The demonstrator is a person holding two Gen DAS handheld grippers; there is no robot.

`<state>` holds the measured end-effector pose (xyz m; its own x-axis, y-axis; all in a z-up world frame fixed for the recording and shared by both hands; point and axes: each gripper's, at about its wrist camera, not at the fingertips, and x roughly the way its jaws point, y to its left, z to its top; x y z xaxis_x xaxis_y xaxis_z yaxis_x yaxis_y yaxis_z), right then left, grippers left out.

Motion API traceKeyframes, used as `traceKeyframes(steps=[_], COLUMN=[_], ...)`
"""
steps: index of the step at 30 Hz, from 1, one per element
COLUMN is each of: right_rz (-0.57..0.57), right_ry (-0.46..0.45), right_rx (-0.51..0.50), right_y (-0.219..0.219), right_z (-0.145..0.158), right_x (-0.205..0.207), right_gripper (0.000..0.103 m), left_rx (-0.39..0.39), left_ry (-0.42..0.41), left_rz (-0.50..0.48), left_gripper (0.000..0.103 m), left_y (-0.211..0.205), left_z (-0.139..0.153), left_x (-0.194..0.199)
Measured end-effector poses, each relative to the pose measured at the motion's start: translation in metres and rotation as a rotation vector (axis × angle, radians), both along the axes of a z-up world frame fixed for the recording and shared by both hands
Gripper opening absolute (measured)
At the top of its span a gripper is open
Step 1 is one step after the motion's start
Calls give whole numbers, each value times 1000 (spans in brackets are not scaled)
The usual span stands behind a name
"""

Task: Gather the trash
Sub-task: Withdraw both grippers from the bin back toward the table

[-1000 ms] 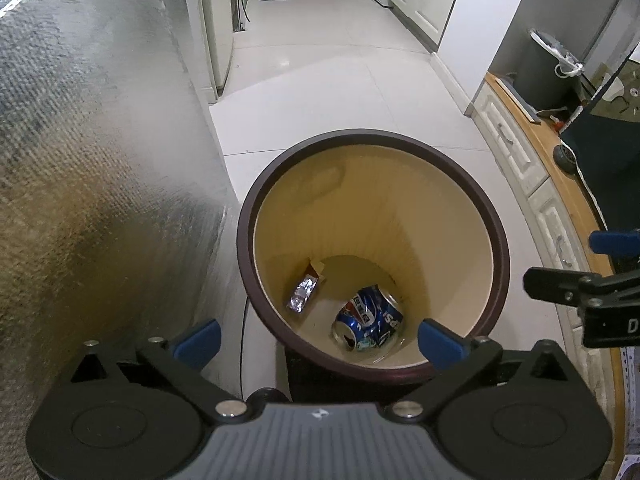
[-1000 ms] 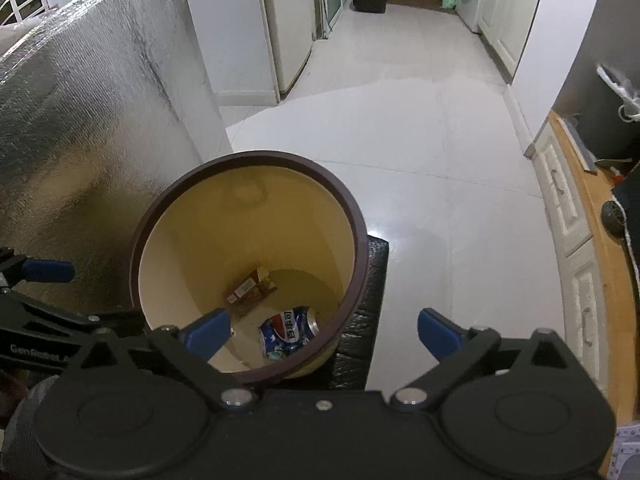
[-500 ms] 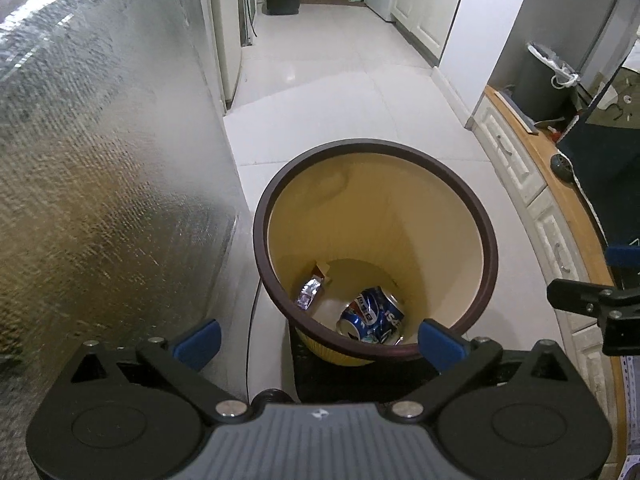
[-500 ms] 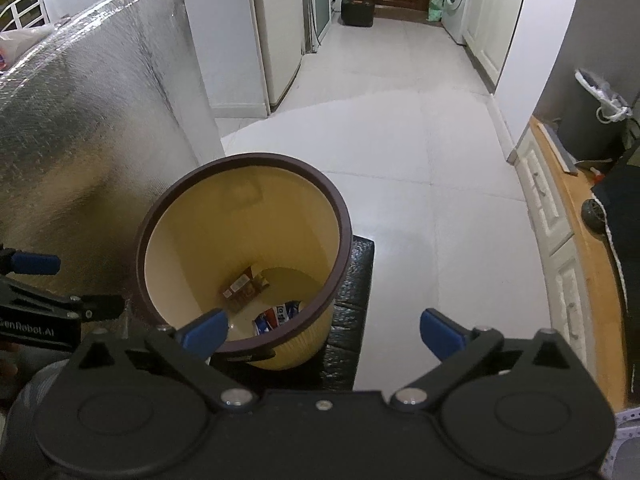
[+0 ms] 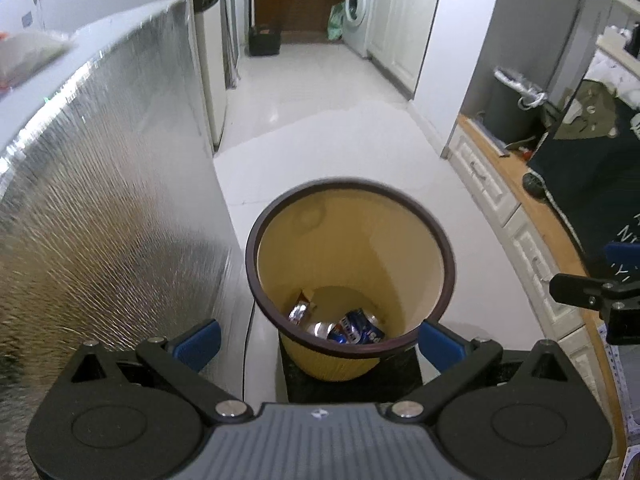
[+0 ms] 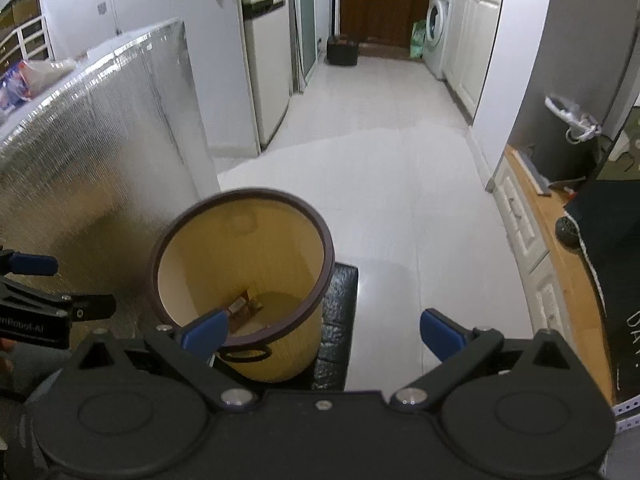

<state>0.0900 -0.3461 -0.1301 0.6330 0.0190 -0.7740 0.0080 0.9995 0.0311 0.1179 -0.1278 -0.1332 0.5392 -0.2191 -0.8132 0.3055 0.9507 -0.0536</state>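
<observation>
Both grippers are sitting higher and farther back than a second ago: the bin is showing smaller in each view, and more of the hallway is coming into sight.

Item 1, left gripper [image 5: 318, 338]: jaws standing wide apart, holding nothing, blue fingertips [image 5: 198, 338] straddling the near side of the bin from above. Its side is also showing at the left edge of the right wrist view [image 6: 44, 304], cut off by the frame.

Item 2, right gripper [image 6: 324, 334]: jaws likewise spread, nothing between them. Its left blue fingertip [image 6: 206, 330] is overlapping the near rim in the picture; whether it is touching cannot be told. Only part of this gripper is reaching into the left wrist view [image 5: 596, 296].

Item 3, bin [image 5: 400, 248]: yellow, dark brown rim, upright on a black mat [image 6: 340, 320] on the white tiled floor [image 6: 380, 184], just beside a silver foil-covered panel [image 5: 100, 220].

Item 4, trash in the bin bottom: a blue drink can [image 5: 358, 330] lying on its side, its lower part hidden by the near rim; a silver wrapper [image 5: 299, 312] to its left; a small brown carton [image 6: 242, 308], label too blurred to read. The can is hidden in the right wrist view.

Item 5, surroundings: washing machine [image 5: 356, 8] at the far end of the hallway; white drawers with a wooden top [image 6: 560, 248] along the right, partly covered by a dark cloth [image 6: 616, 240].
</observation>
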Motion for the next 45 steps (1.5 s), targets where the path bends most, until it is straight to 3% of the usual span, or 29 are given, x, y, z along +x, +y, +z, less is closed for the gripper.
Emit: traceKeyframes(steps=[11, 20, 30, 38, 45], right_rz=[-20, 13, 165, 305, 415], right_ry=[-163, -318, -475, -534, -551], right_rx=[26, 42, 79, 78, 150], right_y=[-3, 17, 73, 137, 195], right_z=[38, 71, 102, 120, 129], right_x=[-36, -51, -45, -31, -15], right_gripper=[103, 103, 103, 103, 103], left_rx=[-71, -97, -68, -63, -14], left_ry=[-178, -329, -468, -534, -586], left_rz=[-38, 0, 141, 278, 392], left_gripper=[103, 103, 103, 103, 103], left_y=[5, 33, 96, 159, 214], left_z=[58, 103, 137, 150, 152], left_x=[-36, -66, -90, -101, -110])
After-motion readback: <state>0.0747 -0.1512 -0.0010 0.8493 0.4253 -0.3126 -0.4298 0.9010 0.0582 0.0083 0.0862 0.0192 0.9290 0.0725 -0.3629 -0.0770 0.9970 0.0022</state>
